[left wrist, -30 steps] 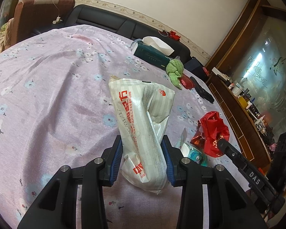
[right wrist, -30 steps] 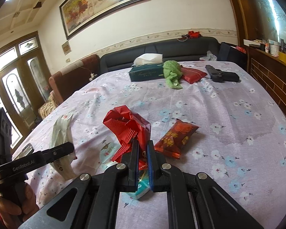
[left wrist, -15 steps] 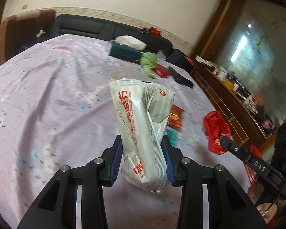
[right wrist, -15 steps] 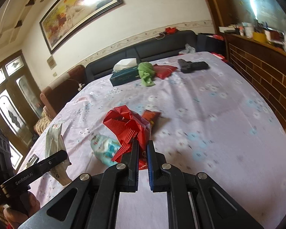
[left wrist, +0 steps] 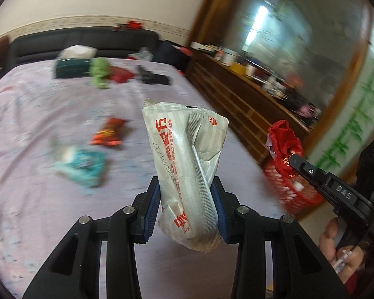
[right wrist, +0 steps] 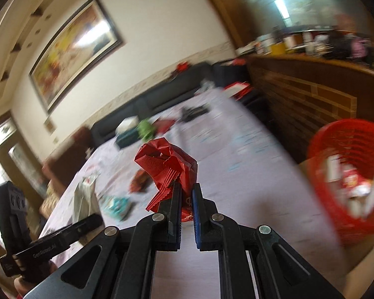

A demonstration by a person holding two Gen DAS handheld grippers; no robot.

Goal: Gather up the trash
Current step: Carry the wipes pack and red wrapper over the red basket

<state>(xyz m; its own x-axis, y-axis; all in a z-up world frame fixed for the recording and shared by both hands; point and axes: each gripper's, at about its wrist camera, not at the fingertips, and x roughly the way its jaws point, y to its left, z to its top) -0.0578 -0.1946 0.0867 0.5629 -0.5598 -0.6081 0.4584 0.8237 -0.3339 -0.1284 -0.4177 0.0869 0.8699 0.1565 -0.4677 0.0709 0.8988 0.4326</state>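
My left gripper is shut on a white wrapper with red print, held upright above the table's right side. My right gripper is shut on a crumpled red wrapper; in the left wrist view that wrapper hangs above a red mesh basket. The basket stands off the table's right edge with several pieces of trash inside. A red snack packet and a teal wrapper lie on the purple floral tablecloth.
At the table's far end lie a dark green tissue box, a green cloth, a red pouch and a black object. A black sofa runs behind. A wooden counter stands on the right.
Both grippers have swung right with their wrappers, toward the table's right edge. The red basket has come into view beside the table. The red packet and teal wrapper stay on the cloth.
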